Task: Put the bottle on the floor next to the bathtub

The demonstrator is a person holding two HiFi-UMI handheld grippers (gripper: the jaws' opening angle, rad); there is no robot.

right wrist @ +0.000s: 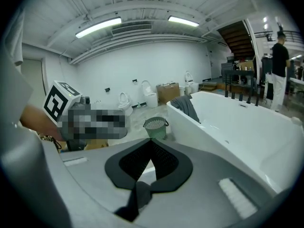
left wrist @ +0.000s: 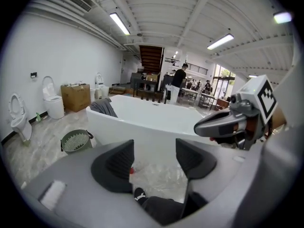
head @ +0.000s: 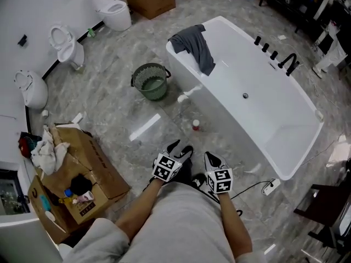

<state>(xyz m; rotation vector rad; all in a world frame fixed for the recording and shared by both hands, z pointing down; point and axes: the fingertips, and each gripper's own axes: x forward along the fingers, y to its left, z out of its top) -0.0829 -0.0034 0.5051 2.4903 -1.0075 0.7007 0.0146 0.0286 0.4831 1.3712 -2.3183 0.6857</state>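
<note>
Bottle (head: 196, 125) with a red cap stands on the floor (head: 118, 106) just beside the bathtub (head: 274, 122), ahead of both grippers, so the placing looks done: the left gripper (head: 181, 148) gapes wide and empty, the right gripper (head: 214, 159) is pressed together on nothing.

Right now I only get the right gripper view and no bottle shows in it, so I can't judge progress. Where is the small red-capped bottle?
Observer: The small red-capped bottle sits on the grey marble floor, close beside the white bathtub.
Operator: Does the left gripper hold anything?
Observer: No. The left gripper has its jaws apart with nothing between them.
Operator: Any floor clutter near me?
Observer: A white power strip with a black cable lies by the tub's near end.
</note>
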